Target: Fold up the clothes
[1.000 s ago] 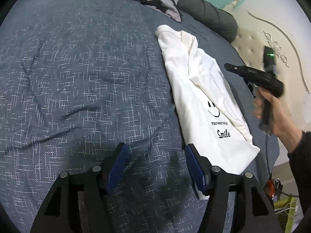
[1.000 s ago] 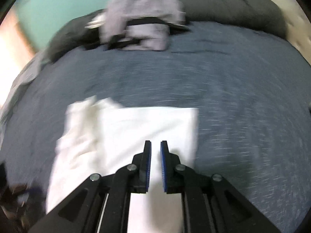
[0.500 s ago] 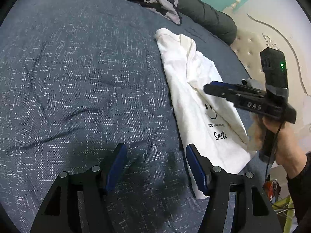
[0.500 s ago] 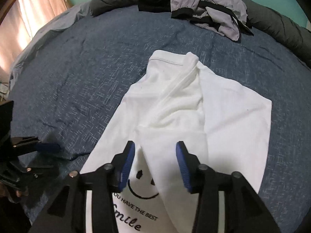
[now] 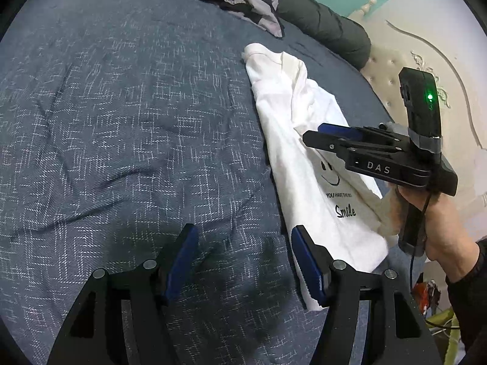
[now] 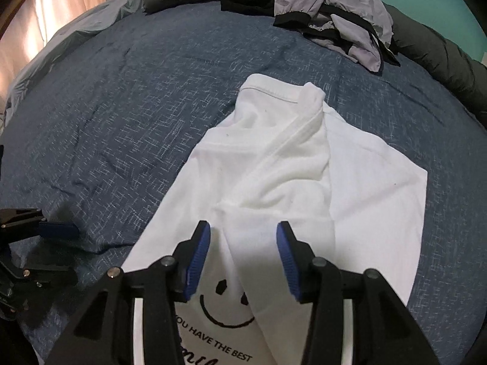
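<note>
Right gripper (image 6: 243,252) opens from closed, fingers now apart over shirt (image 6: 304,167) fold at 6 o'clock; release likely. Left gripper (image 5: 240,252) fingers stay apart above bed (image 5: 121,121).

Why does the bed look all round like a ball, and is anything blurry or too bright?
Left wrist view: the fisheye lens curves the blue bedspread with dark corners; everything is sharp, and a shadow lies by the left tongs. Right wrist view: same bulging; the white T-shirt looks bright but keeps its folds, and the curtain glows washed-out.
</note>
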A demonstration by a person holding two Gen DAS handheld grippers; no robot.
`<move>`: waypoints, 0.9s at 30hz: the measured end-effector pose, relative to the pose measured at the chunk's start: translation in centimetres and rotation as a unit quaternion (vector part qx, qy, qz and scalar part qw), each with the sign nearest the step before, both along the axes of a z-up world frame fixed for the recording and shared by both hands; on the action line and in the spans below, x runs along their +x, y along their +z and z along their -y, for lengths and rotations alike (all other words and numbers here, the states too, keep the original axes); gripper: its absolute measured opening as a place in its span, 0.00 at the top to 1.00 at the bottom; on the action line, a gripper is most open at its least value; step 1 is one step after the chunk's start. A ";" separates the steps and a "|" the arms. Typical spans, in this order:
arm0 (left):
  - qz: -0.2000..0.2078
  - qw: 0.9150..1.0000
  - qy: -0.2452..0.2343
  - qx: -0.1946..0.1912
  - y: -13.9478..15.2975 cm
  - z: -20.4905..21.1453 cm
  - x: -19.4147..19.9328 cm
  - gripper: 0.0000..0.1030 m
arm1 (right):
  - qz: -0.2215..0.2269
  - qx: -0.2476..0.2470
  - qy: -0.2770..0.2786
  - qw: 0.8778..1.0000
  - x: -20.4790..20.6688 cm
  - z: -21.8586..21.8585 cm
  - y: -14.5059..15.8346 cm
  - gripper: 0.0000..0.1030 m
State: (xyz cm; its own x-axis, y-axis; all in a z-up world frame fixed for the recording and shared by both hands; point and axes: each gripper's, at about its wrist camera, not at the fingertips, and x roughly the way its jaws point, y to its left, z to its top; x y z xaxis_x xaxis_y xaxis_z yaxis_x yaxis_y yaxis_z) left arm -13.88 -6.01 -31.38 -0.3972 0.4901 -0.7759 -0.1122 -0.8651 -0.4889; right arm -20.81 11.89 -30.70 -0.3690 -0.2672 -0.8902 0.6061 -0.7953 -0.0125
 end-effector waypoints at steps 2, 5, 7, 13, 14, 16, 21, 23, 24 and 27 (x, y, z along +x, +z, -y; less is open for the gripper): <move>0.001 1.000 -0.001 -0.001 0.0 -0.1 0.0 0.35 | -0.006 0.017 0.008 1.000 0.3 0.5 -0.4 0.60; 0.001 1.000 -0.001 -0.001 0.0 -0.1 -0.1 0.35 | -0.014 0.038 0.022 0.999 0.8 1.0 -0.8 0.70; 0.001 1.000 -0.001 -0.002 -0.1 -0.1 -0.1 0.35 | -0.019 0.048 0.026 0.998 0.9 1.1 -0.8 0.79; 0.001 1.000 -0.001 -0.002 0.0 -0.1 -0.2 0.35 | -0.030 0.039 0.019 0.999 0.4 0.0 0.2 0.95; 0.001 1.000 -0.001 -0.002 0.0 -0.1 -0.2 0.34 | -0.030 0.032 0.015 0.999 0.3 -0.3 0.5 0.96; 0.001 1.000 -0.001 -0.003 0.0 -0.1 -0.2 0.34 | -0.030 0.013 0.004 0.999 -0.1 -1.1 1.1 0.96; 0.002 1.000 0.000 -0.002 -0.2 -0.1 -0.3 0.34 | -0.033 -0.019 -0.029 0.999 -1.5 -3.8 2.6 0.96; 0.003 1.000 0.000 -0.001 -0.2 -0.1 -0.3 0.34 | -0.034 -0.028 -0.047 0.998 -2.4 -5.2 3.0 0.96; 0.003 1.000 0.000 0.000 -0.3 -0.1 -0.3 0.34 | -0.034 -0.033 -0.055 0.997 -2.8 -5.9 3.2 0.96; 0.003 1.000 0.000 -0.001 -0.3 -0.2 -0.4 0.34 | -0.035 -0.047 -0.082 0.995 -4.0 -8.0 3.9 0.96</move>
State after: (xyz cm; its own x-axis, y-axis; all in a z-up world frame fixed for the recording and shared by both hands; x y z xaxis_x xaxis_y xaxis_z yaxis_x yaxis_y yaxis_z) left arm -14.30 -5.83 -31.71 -0.3921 0.4884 -0.7796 -0.1092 -0.8662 -0.4877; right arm -24.78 19.88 -26.85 -0.4749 -0.2796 -0.8344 0.4688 -0.8828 0.0291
